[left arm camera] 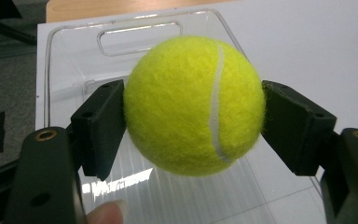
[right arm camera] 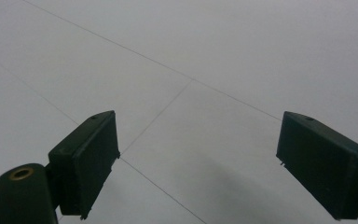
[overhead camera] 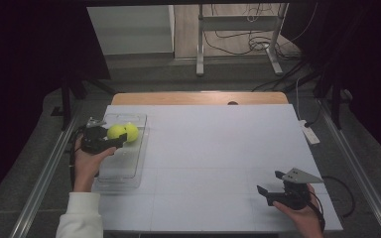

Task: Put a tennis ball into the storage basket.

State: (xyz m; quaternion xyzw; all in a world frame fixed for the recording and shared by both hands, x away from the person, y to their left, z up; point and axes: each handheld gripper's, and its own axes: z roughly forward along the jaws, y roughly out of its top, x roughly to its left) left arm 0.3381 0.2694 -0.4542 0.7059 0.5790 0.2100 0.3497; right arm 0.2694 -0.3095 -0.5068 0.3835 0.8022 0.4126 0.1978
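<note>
**Left fingers clamped on ball over the bin; right fingers wide open, holding nothing**

Landmark is the clear rectangular plastic bin (overhead camera: 120, 171) at the left side of the white bench (overhead camera: 218, 148).

- Your left gripper (overhead camera: 119, 140) sits above the far half of the bin. Its two black fingers (left arm camera: 103, 123) press on opposite sides of a fuzzy yellow-green tennis ball (left arm camera: 193, 105), so the ball is gripped, with one pad on each flank. In the left gripper view the ball hangs clear of the bin floor, with the bin's slotted handle cut-out behind it at the far wall.
- In the high view a second round yellow-green shape (overhead camera: 131, 131) shows just beside the held ball (overhead camera: 116, 132), inside the bin outline. You can't tell from that view whether it's another ball or a reflection in the plastic.
- Your left hand (overhead camera: 87, 161) comes in along the bin's left edge, white sleeve (overhead camera: 82, 215) at the near corner.
- Your right gripper (overhead camera: 270, 182) is well apart from the bin, at the near right part of the bench. Its fingers (right arm camera: 86, 158) stand wide apart with nothing between them, only bare bench surface with thin grid lines showing past them. The grey three-cornered plate on top faces up.
</note>
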